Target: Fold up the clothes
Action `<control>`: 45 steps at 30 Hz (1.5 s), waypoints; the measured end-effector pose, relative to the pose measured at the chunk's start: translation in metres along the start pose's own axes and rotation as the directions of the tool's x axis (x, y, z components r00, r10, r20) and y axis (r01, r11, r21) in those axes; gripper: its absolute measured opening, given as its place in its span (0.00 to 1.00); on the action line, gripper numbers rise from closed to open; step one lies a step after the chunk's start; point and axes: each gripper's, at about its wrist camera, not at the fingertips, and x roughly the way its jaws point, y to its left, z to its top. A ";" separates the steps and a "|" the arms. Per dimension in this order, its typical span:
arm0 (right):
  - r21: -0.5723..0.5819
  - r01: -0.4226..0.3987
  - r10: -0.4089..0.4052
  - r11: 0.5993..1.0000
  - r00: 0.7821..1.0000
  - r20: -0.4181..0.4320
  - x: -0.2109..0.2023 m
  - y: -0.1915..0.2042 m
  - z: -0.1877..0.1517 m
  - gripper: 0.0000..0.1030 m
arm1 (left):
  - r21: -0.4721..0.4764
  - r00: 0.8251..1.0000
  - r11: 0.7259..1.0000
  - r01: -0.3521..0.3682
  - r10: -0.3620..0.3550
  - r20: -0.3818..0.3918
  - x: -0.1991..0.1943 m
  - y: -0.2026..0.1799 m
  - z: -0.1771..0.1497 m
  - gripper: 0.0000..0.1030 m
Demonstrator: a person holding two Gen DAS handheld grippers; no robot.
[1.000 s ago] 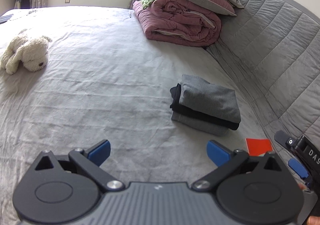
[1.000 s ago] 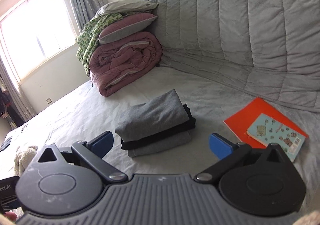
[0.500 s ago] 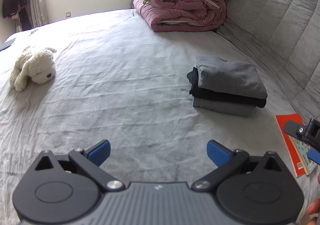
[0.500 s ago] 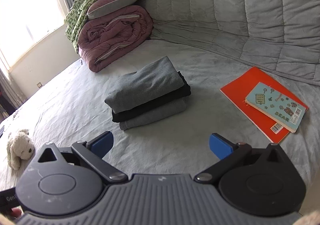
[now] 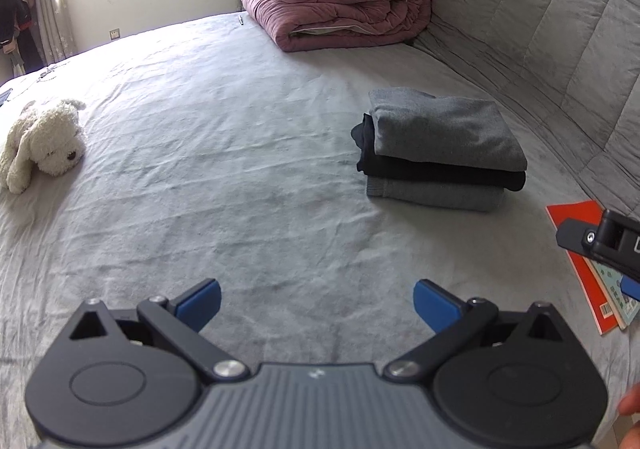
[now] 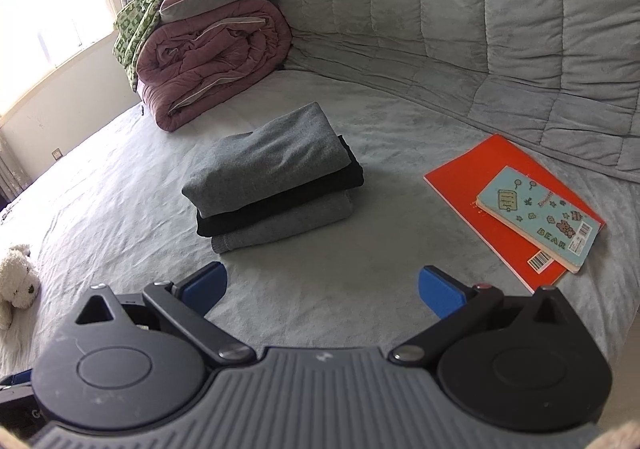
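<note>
A neat stack of folded clothes (image 5: 440, 147), grey on top, black in the middle, grey below, lies on the grey bed sheet (image 5: 240, 169). It also shows in the right wrist view (image 6: 272, 177). My left gripper (image 5: 316, 303) is open and empty, held above the sheet well short of the stack. My right gripper (image 6: 322, 291) is open and empty, just in front of the stack. Part of the right gripper's body shows at the right edge of the left wrist view (image 5: 604, 241).
A rolled maroon quilt with pillows (image 5: 344, 5) sits at the bed's far end. An orange notebook (image 6: 472, 177) with a blue "BEAR" booklet (image 6: 540, 217) lies right of the stack. A white plush dog (image 5: 44, 141) lies at the left. A quilted grey backrest (image 6: 480, 9) borders the right side.
Both grippers have pulled back and tilted up from the stack, so it sits farther off in both views. Jaws stay open. The clothes have not moved.
</note>
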 end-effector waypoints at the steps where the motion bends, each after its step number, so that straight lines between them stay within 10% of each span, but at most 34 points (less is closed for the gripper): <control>1: -0.003 -0.001 0.001 1.000 1.000 0.001 0.000 0.001 0.000 1.00 | 0.002 1.000 1.000 0.000 0.000 0.001 0.000 -0.001 0.000 0.99; 45: -0.068 -0.007 0.007 0.998 1.000 0.002 0.000 0.011 0.001 1.00 | 0.049 1.000 0.999 -0.004 0.004 -0.003 -0.024 0.001 0.001 1.00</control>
